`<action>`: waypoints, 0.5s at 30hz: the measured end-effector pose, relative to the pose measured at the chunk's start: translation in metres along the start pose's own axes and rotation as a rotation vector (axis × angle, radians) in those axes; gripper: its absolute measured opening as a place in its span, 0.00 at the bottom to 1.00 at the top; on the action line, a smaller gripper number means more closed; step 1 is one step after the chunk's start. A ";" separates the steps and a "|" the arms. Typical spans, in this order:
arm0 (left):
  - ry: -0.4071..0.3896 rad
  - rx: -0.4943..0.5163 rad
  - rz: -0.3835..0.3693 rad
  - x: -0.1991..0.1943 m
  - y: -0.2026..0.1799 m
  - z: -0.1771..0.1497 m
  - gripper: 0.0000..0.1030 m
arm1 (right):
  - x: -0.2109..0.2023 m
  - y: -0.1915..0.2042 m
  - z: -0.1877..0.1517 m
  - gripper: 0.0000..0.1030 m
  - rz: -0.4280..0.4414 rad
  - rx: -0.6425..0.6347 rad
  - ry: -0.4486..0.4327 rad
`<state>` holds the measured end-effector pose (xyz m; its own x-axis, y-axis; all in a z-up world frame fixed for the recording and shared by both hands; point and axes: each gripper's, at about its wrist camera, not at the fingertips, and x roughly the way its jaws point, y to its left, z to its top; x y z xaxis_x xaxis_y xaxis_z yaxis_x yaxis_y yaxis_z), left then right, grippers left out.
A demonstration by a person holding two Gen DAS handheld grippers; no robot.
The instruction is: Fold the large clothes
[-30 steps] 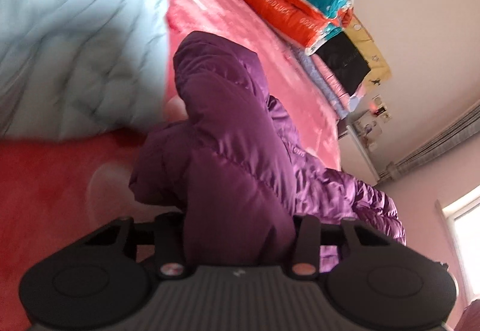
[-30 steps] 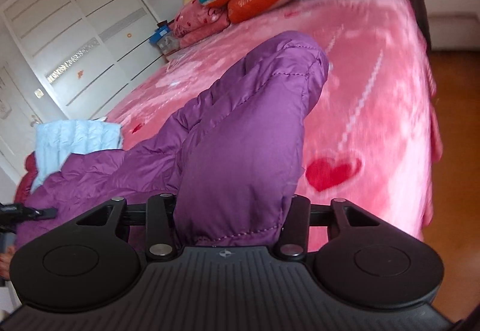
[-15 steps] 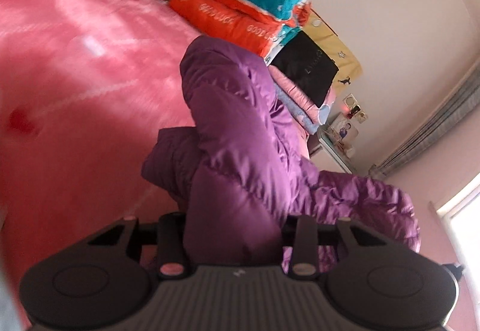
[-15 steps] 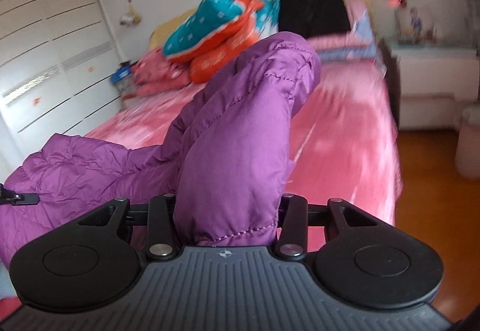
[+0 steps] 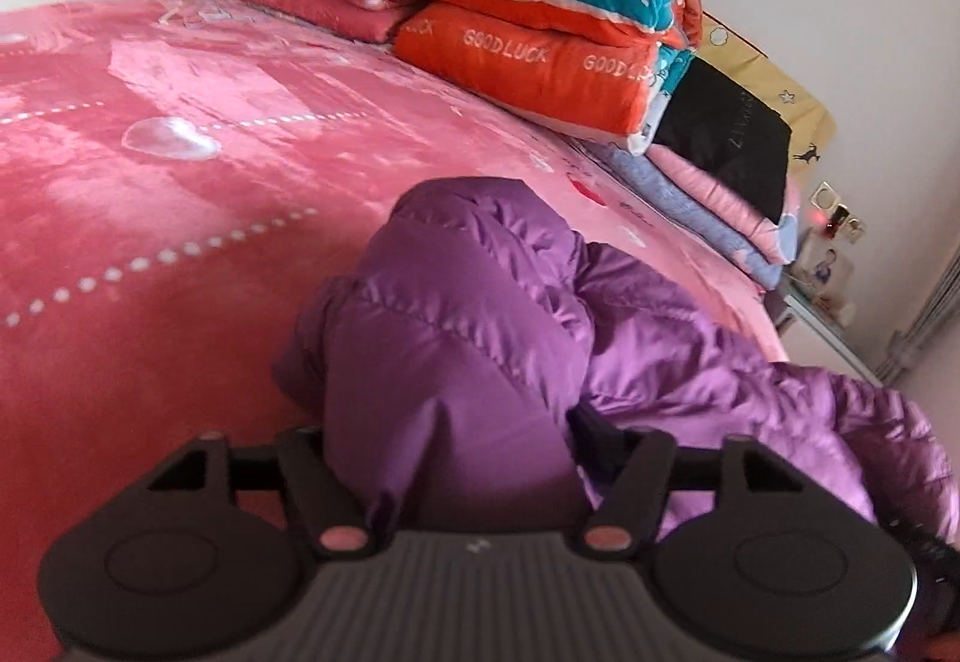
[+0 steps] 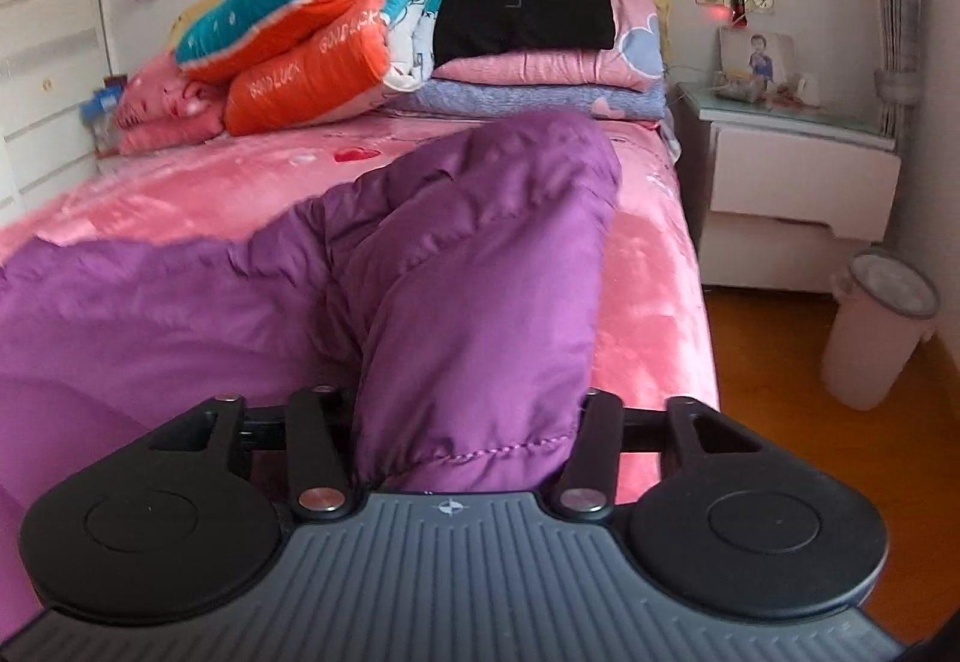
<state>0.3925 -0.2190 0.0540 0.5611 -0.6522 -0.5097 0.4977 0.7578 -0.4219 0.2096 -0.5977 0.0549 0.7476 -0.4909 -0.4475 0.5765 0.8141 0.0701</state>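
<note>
A purple quilted down jacket (image 5: 468,338) lies on the pink bed. My left gripper (image 5: 450,452) is shut on a thick fold of it, and the fabric bulges up and hides the fingertips. The rest of the jacket trails to the right. In the right wrist view my right gripper (image 6: 468,422) is shut on another stitched edge of the purple jacket (image 6: 480,290). That fold stands up in front of the camera. The jacket body spreads to the left over the bed.
The pink plush bedspread (image 5: 150,194) stretches ahead. Folded quilts (image 5: 540,26) and pillows are stacked at the headboard. A white nightstand (image 6: 792,182) and a pale bin (image 6: 876,326) stand on the wooden floor right of the bed.
Both grippers have swung with the jacket towards the head of the bed and come lower. The light blue garment has left both views. The grips on the jacket are unchanged.
</note>
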 end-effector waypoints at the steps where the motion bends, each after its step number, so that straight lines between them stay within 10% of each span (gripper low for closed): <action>1: -0.017 0.000 0.007 -0.001 0.001 -0.004 0.71 | 0.001 0.000 -0.002 0.67 -0.012 -0.009 -0.007; 6: -0.078 0.008 0.057 -0.009 -0.004 -0.002 0.81 | -0.009 0.008 -0.003 0.98 -0.096 -0.049 -0.031; 15: -0.245 0.081 0.015 -0.082 -0.024 -0.007 0.99 | -0.061 0.001 0.003 1.00 -0.133 -0.009 -0.117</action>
<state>0.3301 -0.1837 0.1006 0.7073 -0.6330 -0.3146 0.5337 0.7701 -0.3495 0.1654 -0.5682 0.0854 0.6987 -0.6266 -0.3453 0.6702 0.7421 0.0094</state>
